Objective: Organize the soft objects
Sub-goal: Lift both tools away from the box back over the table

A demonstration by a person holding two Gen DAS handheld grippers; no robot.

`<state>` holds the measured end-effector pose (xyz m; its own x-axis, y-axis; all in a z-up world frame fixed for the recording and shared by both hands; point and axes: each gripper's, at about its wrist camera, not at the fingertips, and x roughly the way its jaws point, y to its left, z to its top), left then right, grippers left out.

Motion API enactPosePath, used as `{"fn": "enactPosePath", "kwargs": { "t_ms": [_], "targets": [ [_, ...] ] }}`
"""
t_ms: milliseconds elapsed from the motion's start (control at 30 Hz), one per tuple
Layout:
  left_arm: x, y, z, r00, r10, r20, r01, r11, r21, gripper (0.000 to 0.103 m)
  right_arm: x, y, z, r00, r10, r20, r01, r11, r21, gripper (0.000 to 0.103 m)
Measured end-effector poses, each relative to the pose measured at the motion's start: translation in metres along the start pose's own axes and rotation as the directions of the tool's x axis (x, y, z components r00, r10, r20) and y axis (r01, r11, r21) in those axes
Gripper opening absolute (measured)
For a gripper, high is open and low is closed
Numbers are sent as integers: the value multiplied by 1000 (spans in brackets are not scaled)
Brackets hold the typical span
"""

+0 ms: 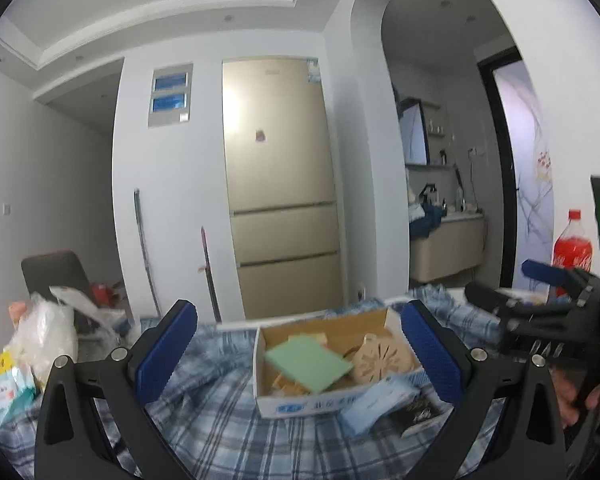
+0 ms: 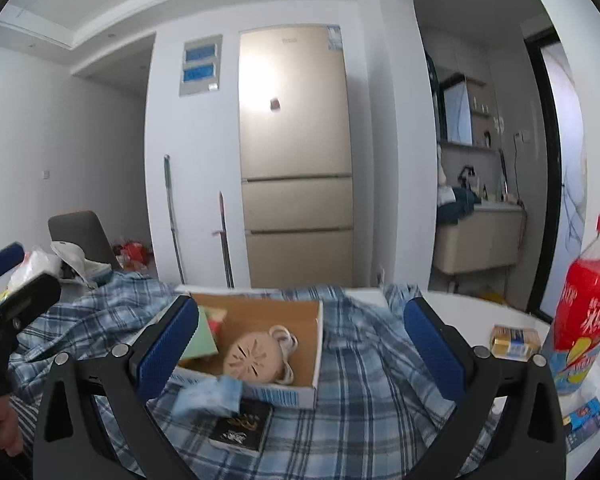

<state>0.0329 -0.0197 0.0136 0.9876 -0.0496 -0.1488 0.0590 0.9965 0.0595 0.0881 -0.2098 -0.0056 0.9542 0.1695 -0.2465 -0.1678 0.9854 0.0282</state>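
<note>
hovering wide apart and empty, the left hand-held gripper (image 1: 298, 354) is facing an open cardboard box (image 1: 324, 400) lying on blue plaid cloth (image 1: 220, 420) ahead of its fingers. a green sponge (image 1: 308, 362) and a tan round pad (image 1: 382, 360) are sitting inside the box. the right hand-held gripper (image 2: 300, 344) is also gaping wide, holding nothing, with a pale blue tissue pack (image 2: 208, 396) and a black booklet (image 2: 242, 426) lying just before the box and a red soda bottle (image 2: 584, 312) standing to its right on the white tabletop (image 2: 480, 312).
</note>
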Motion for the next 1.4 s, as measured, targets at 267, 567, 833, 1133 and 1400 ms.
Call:
{"fn": "enactPosePath", "kwargs": {
  "t_ms": [267,567,833,1133,1400],
  "targets": [
    [26,16,-12,993,-1,-121,-10,996,-86,103,9,-1,-6,998,18,-59,-18,1000,0,102],
    [29,13,-15,991,-3,-131,-7,997,-75,103,13,0,-9,996,26,-87,-25,1000,10,102],
    [31,12,-15,990,-4,-141,-6,997,-73,103,13,1,-10,995,28,-94,-27,1000,10,102],
    [40,11,-18,980,-21,-196,7,998,-68,103,19,1,-11,989,38,-140,-36,999,16,102],
    [66,15,-30,942,-30,-334,3,997,-80,103,50,7,-27,927,62,-371,-66,998,2,101]
  ]
}}
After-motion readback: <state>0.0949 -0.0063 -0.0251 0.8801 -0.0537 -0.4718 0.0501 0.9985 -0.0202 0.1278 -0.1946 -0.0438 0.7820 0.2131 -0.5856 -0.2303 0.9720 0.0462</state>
